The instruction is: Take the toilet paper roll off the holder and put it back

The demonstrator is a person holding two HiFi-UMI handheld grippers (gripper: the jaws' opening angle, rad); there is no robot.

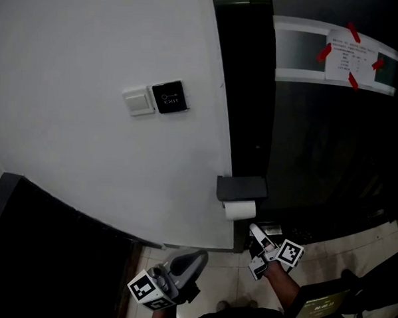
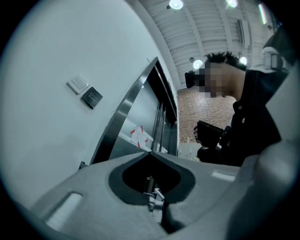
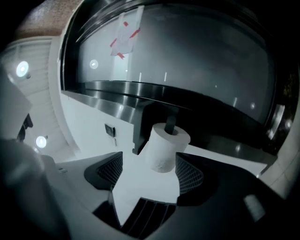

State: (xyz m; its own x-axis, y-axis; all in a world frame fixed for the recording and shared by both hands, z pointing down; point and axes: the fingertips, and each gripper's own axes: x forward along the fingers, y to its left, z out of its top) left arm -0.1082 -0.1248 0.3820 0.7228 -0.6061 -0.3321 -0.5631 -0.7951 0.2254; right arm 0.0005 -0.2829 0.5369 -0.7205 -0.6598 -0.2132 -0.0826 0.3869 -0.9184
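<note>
- Left claw: nearest, held low, pressed together on nothing.
- Right claw: raised, spread wide either side of the toilet paper roll; contact with the pads seemingly none, hard to judge.
- Roll: mounted on the black holder, at the outer edge of the white wall.
- Floor: pale tiles.
- Wall fittings, higher: white switch plate, black exit plate just beside it.
- Beyond: dark glass panel, paper notice fixed with red tape.
</note>
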